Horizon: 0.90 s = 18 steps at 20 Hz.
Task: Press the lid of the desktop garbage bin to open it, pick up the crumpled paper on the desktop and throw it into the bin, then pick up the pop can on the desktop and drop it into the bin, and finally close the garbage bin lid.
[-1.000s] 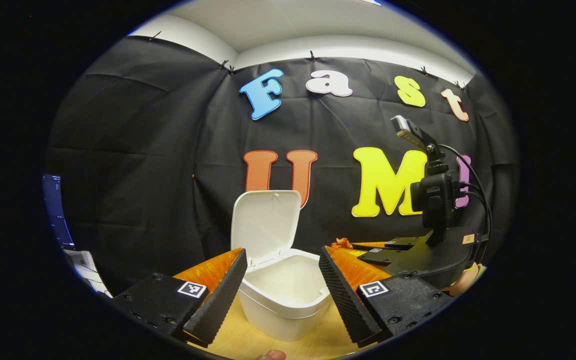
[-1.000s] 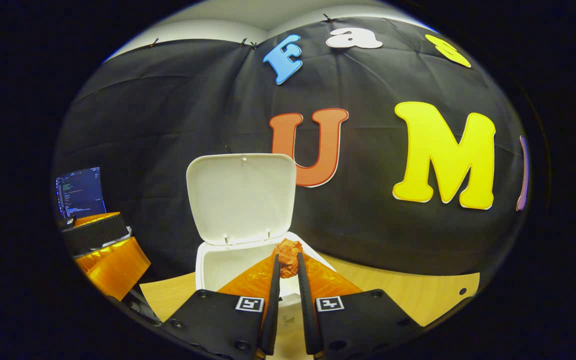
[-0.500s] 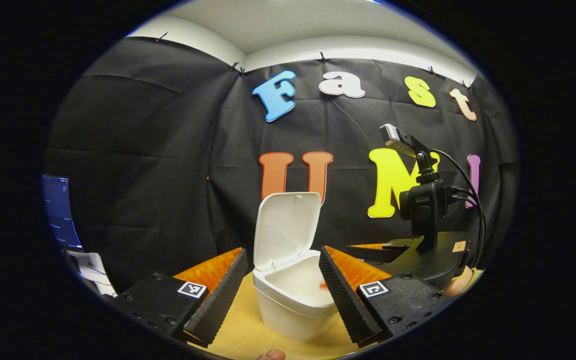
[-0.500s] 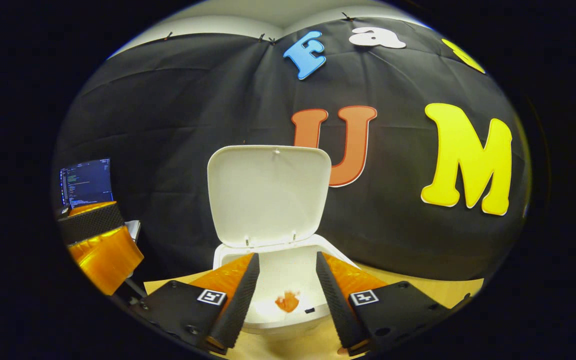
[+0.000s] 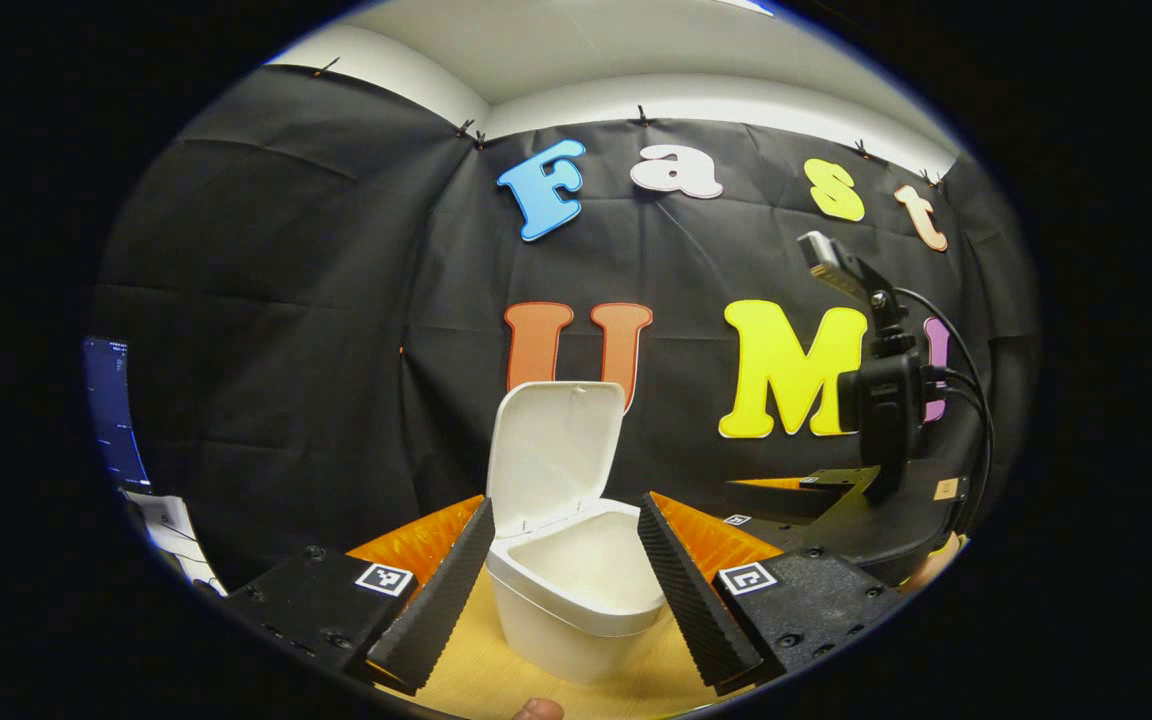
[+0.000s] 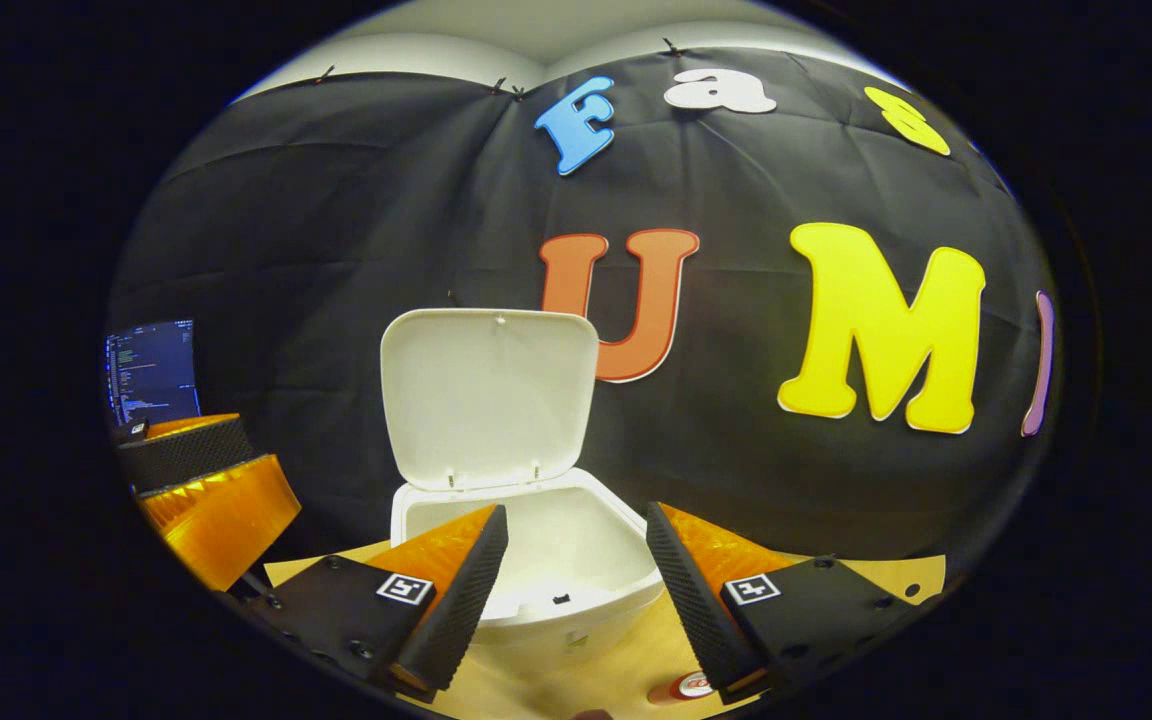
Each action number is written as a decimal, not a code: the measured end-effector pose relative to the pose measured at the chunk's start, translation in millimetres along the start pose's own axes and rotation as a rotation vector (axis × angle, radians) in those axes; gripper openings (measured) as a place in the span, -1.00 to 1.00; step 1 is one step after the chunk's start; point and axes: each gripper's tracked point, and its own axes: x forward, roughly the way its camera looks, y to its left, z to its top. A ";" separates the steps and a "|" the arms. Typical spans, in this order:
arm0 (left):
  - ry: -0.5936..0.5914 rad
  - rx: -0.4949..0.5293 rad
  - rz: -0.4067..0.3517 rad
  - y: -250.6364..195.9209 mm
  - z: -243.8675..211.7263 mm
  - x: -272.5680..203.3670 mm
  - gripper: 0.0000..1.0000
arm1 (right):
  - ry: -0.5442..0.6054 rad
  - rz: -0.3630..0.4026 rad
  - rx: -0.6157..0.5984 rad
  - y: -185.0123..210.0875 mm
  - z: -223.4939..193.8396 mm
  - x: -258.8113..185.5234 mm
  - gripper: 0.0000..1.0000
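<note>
Table: pale wooden desktop [image 5: 481, 680], bare in front of the bin and carrying everything below.
Bin: white plastic desktop garbage bin with rounded corners [image 5: 576, 625] [image 6: 576, 630], standing upright on the desktop; its inside shows pale, and the paper cannot be made out in it.
Lid: white hinged bin lid [image 5: 556, 450] [image 6: 488, 398], raised at the bin's far edge and standing close to upright.
Left gripper: left gripper [image 5: 564, 578], held low and level, aimed at the bin; jaws spread wide with nothing between them, the bin seen through the gap.
Right gripper: right gripper [image 6: 576, 590], held just before the bin's near rim and tipped slightly down; jaws spread wide and empty, the bin's mouth between the fingers. In the left gripper view it stands to the right of the bin [image 5: 766, 505].
Can: pop can with a red-and-white top [image 6: 681, 688], on the desktop just below the right gripper's right-hand finger, outside the jaws; only its upper end shows.
Fingertip: a person's fingertip [image 5: 539, 709] at the lower edge of the left gripper view.
</note>
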 end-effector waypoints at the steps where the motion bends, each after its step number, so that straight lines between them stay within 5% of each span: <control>1: 0.005 -0.003 -0.010 -4.5 -2.0 0.8 0.90 | -0.003 -0.020 0.004 -8.3 0.5 -7.0 0.80; 2: 0.008 -0.006 -0.020 -9.6 -2.7 2.3 0.75 | -0.007 -0.043 0.008 -18.0 0.0 -14.3 0.80; 3: 0.013 -0.008 -0.029 -14.5 -5.1 3.3 0.90 | -0.012 -0.066 0.013 -27.8 0.7 -23.6 0.82; 10: 0.046 -0.017 -0.125 -67.1 -20.9 6.5 0.90 | -0.035 -0.219 0.071 -97.8 -3.6 -88.1 0.89; 18: 0.104 -0.001 -0.326 -158.7 -74.6 8.4 0.90 | -0.062 -0.444 0.122 -177.8 -18.2 -165.0 0.89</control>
